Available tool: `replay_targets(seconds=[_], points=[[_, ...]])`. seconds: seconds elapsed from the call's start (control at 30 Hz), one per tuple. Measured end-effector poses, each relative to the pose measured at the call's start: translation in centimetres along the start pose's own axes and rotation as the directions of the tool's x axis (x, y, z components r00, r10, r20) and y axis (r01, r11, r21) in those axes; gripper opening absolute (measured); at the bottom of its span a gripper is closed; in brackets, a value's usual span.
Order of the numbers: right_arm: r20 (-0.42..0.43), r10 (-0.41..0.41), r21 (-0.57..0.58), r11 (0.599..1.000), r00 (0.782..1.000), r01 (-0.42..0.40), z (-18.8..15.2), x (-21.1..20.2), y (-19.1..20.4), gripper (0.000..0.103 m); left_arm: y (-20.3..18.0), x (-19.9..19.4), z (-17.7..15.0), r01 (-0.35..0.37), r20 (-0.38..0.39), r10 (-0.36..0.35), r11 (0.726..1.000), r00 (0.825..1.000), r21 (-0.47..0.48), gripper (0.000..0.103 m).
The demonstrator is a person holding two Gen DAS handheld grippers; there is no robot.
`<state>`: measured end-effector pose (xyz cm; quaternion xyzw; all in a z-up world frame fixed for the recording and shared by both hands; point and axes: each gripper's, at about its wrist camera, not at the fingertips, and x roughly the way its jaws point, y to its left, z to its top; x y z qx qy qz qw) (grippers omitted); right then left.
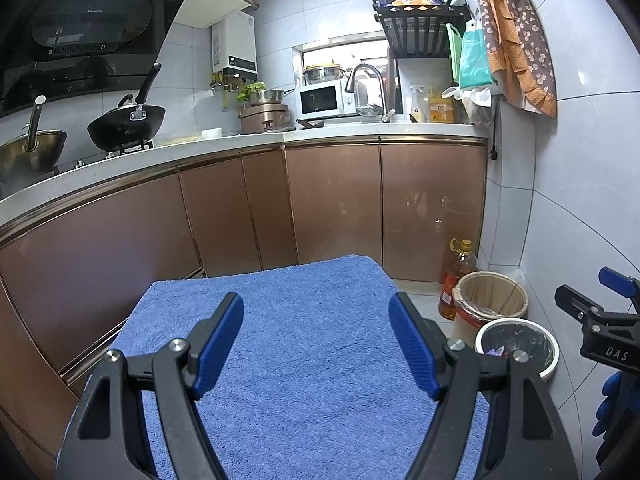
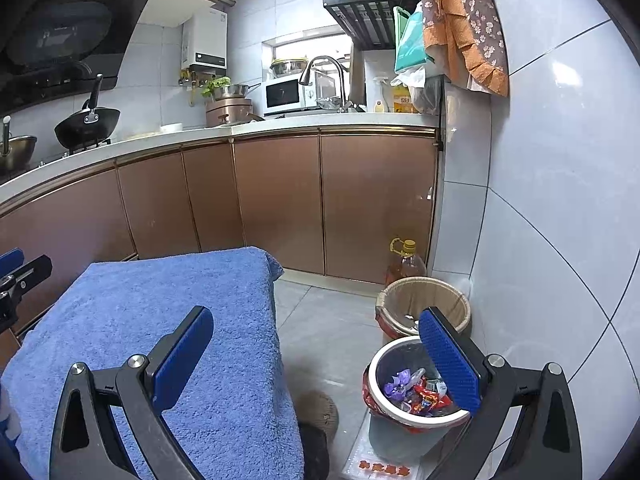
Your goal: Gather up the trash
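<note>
Trash [image 2: 416,392] sits in the small white bin [image 2: 374,364], low and just by the right finger of the right gripper [image 2: 316,364]. It is a heap of crinkly wrappers, purple and red. They lie all mixed up, so the heap has no long side and points no clear way. The bin stands straight up on the floor with its round mouth facing up.

Both fingers [image 2: 182,356] of the right gripper are spread wide with nothing between them. The left gripper [image 1: 316,344] is wide open too and holds nothing. Its fingers hang over the blue towel [image 1: 300,320] that covers the desk. I see no trash on the towel between or ahead of either pair of fingers.

So the job looks close to done, I think. To do this step well, look all over the towel and the floor [image 2: 320,320] for bits left behind. If one turns up, come down with the fingers on both sides of it, pinch softly, then let go right over the bin's mouth, not the rim. A bigger tan bin [image 2: 444,292] stands just behind the white one, ahead of the right finger.
</note>
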<state>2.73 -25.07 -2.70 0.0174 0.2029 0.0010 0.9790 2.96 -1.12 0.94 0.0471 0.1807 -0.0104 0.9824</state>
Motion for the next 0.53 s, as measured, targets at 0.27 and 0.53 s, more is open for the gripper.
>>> replay_targets(seconds=[0.27, 0.53], points=[[-0.003, 0.0, -0.002, 1.0, 1.0, 0.0, 0.0, -0.05, 0.1, 0.103, 0.09, -0.14, 0.05, -0.007, 0.003, 0.007, 1.0, 1.0, 0.0, 0.074], [-0.009, 0.0, -0.006, 1.0, 1.0, 0.0, -0.1, 0.25, 0.08, 0.103, 0.43, 0.11, -0.07, 0.0, -0.008, -0.001, 1.0, 1.0, -0.012, 0.074]])
